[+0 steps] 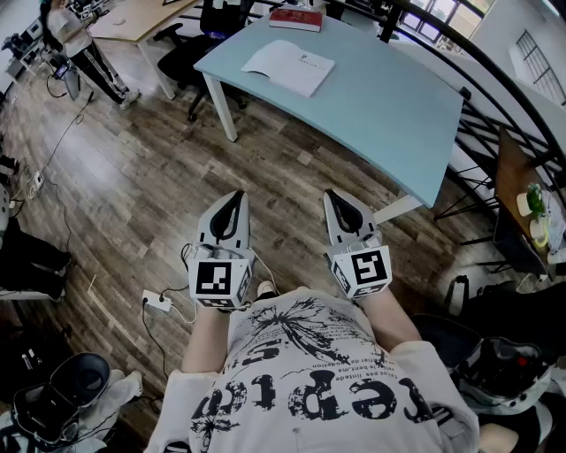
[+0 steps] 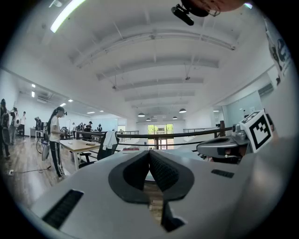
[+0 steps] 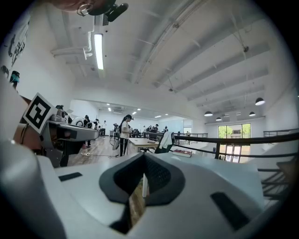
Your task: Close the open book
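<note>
Printed T-shirt (image 1: 309, 372) fills the btm of the head view, w/ both grippers held level just in front of it. Open book (image 1: 290, 66) is seen lying flat, pages up, toward the left end of the pale blue table (image 1: 398, 115), well apart from both grippers and untouched. Red book (image 1: 296, 19) lies closed at the table's far edge, just beyond the open one. Black chair (image 1: 190, 49) is parked by the table's left end. Wood floor (image 1: 133, 177) lies btwn table and grippers. Left gripper (image 1: 237, 196): jaws are pressed together, nothing btwn them. Right gripper (image 1: 332, 196): jaws likewise closed, nothing held. White power strip (image 1: 157, 302) is seen on the floor beside the left gripper. Standing person (image 1: 84, 44) is seen at far left, near a wooden desk (image 1: 133, 18).
</note>
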Available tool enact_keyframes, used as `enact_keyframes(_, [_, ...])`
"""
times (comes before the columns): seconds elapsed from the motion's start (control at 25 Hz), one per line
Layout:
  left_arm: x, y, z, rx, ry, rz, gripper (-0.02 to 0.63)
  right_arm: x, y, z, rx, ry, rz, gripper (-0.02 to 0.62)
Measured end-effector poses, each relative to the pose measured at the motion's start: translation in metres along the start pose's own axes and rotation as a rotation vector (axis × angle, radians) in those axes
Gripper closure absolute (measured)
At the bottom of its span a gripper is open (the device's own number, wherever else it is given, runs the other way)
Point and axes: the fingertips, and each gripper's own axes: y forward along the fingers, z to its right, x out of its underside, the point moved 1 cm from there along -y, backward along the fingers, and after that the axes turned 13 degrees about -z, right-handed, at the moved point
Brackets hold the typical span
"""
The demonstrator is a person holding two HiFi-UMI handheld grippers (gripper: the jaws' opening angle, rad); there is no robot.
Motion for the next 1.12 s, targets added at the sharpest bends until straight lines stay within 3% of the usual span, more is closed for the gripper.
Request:
enact_keyframes(0.44, [0.008, -0.006, -0.011, 0.019, -0.023, -0.003, 0.588, -0.003, 0.010, -0.017, 0.003, -0.015, -0.011, 0.586])
enact_keyframes(0.76, [0.026, -0.013, -0.062, 0.032, -0.012, -0.022, 0.588, -0.004, 0.042, -0.043, 0.061, 0.036, -0.008, 0.584])
enact_keyframes(1.12, [0.036, 0.022, -0.113, 0.000, -0.044, -0.043, 0.588, -0.004, 0.109, -0.044, 0.039, 0.027, -0.041, 0.584])
